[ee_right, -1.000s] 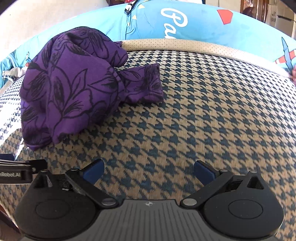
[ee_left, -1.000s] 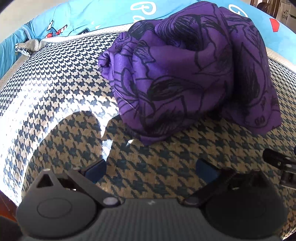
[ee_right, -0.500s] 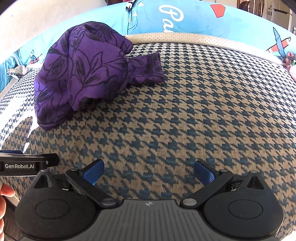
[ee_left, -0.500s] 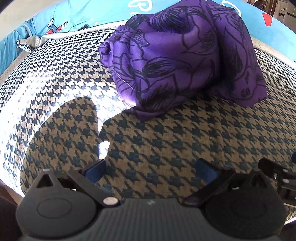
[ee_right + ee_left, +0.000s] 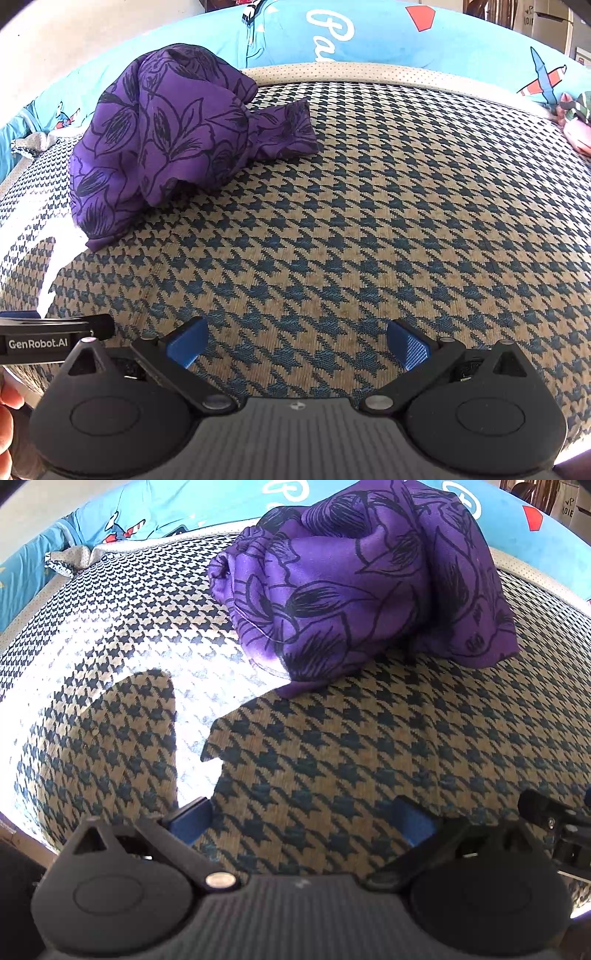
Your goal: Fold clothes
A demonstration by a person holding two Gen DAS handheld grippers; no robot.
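Garment (image 5: 362, 587), purple floral, bunched at twelve o'clock on houndstooth bed cover (image 5: 332, 746). We judge it light, limp, slippery; take the hem corner at six o'clock. Left gripper (image 5: 301, 821) and right gripper (image 5: 297, 343): fingers spread, empty.

Black grippers, blue fingers (image 5: 186, 345), silver pivot screws, white "GenRobot.AI" marking

purple floral garment (image 5: 354, 583), crumpled heap, on houndstooth surface (image 5: 369, 757)
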